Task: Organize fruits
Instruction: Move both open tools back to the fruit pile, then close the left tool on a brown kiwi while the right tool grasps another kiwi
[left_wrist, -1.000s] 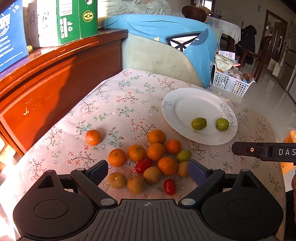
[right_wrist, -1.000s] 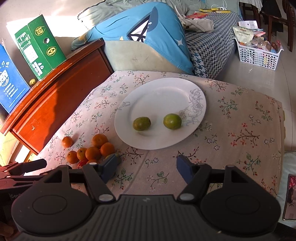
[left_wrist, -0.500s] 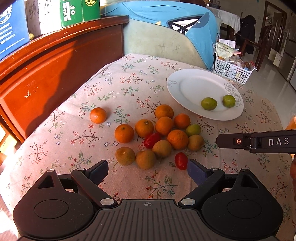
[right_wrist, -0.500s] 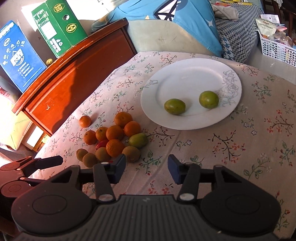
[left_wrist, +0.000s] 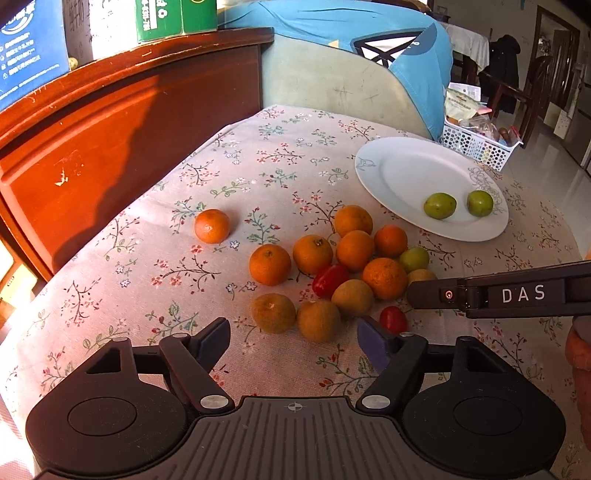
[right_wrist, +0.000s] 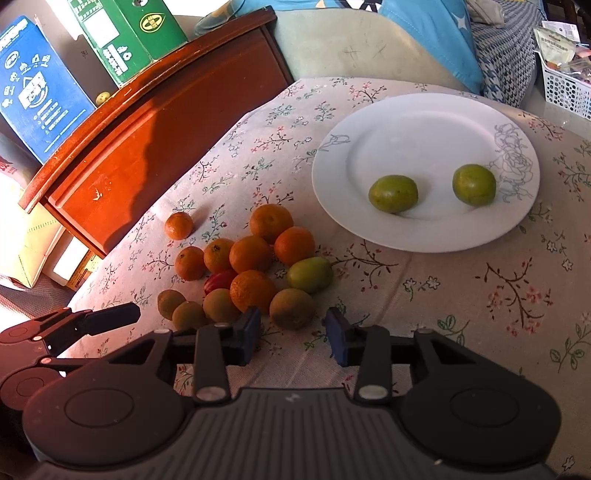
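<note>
- The fruit pile (right_wrist: 251, 273) lies on the flowered tablecloth (right_wrist: 461, 295), just beside the near-left rim of the white plate (right_wrist: 424, 122); it holds small oranges, brownish fruits, red ones and one green fruit (right_wrist: 309, 274) on the side facing the plate
- One lone orange (left_wrist: 212, 226) sits apart, on the side of the pile away from the plate
- Two green fruits (right_wrist: 393, 193) rest on the plate, apart from each other
- The right gripper (right_wrist: 293, 334) hangs over the pile's near edge, jaws narrow and closing; a brownish fruit (right_wrist: 291, 308) sits just ahead of the gap, not pressed by the pads
- The left gripper (left_wrist: 293, 343) hovers before the pile, on its side away from the plate; jaws moderately wide and closing, nothing between them
</note>
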